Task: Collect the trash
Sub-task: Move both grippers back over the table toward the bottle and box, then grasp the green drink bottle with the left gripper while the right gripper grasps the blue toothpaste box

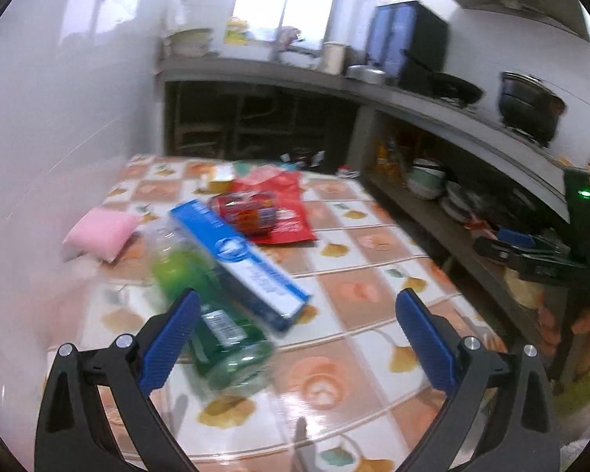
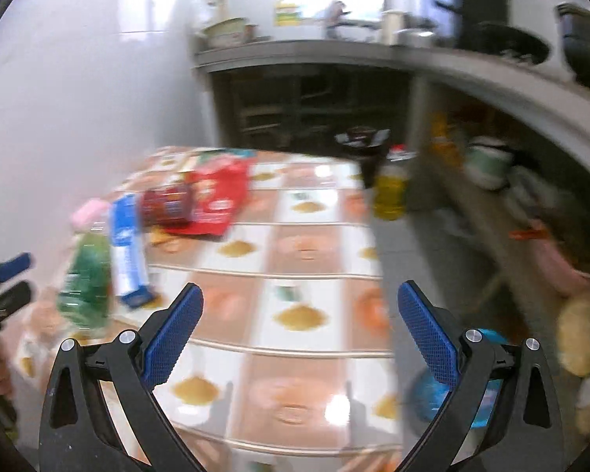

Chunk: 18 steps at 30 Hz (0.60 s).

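Both tongs gape apart, empty. Our left gripper hovers beside the clear green plastic bottle lying on the tiled tablecloth, touching the blue carton. We'd straddle its middle squarely, right gripper clear.

On the table ahead of me, a bottle lies nearest, toward the left, with a long box leaning across it. Behind them sits a jar on a flat bag. A sponge lies left, by the wall. Shelves run along my right.
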Motion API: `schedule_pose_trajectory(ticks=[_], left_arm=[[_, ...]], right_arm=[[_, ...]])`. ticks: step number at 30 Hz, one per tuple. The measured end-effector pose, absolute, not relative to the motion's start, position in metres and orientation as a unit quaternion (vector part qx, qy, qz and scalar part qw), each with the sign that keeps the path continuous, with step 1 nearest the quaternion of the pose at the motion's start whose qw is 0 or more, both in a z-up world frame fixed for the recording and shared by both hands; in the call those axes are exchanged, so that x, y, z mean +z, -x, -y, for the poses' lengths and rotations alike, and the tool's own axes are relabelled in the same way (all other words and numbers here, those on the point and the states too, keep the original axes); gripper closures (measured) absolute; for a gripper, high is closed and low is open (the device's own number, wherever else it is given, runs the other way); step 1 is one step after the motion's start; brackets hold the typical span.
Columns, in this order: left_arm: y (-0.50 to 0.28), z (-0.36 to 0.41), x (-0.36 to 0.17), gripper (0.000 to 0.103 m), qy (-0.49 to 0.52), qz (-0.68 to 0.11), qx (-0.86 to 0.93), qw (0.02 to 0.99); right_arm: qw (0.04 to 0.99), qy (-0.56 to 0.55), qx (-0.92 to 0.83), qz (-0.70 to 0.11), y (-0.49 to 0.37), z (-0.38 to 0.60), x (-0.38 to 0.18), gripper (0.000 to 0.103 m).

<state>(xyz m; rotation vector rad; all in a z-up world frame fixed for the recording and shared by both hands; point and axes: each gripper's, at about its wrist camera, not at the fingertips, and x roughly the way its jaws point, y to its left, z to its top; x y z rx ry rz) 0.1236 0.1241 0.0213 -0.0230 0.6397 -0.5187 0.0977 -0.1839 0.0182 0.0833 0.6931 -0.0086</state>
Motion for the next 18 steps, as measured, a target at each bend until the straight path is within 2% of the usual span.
schedule_pose_trajectory(ticks=[7,14,18], left_arm=[[-0.162,-0.147,-0.008,0.006,0.069,-0.368,-0.203,0.905],[-0.18,-0.149,-0.017,0.006,0.063,-0.382,-0.18,0.904],[-0.188,-0.142,-0.021,0.011,0.047,-0.391,-0.172,0.903]], right_arm=[[0.923,-0.076,0.07,-0.371,-0.132,0.157,0.013,0.008],[0.886,-0.124,0.186,-0.407,-0.184,0.128,-0.001,0.008],[0.858,-0.125,0.243,-0.435,-0.222,0.097,-0.012,0.009]])
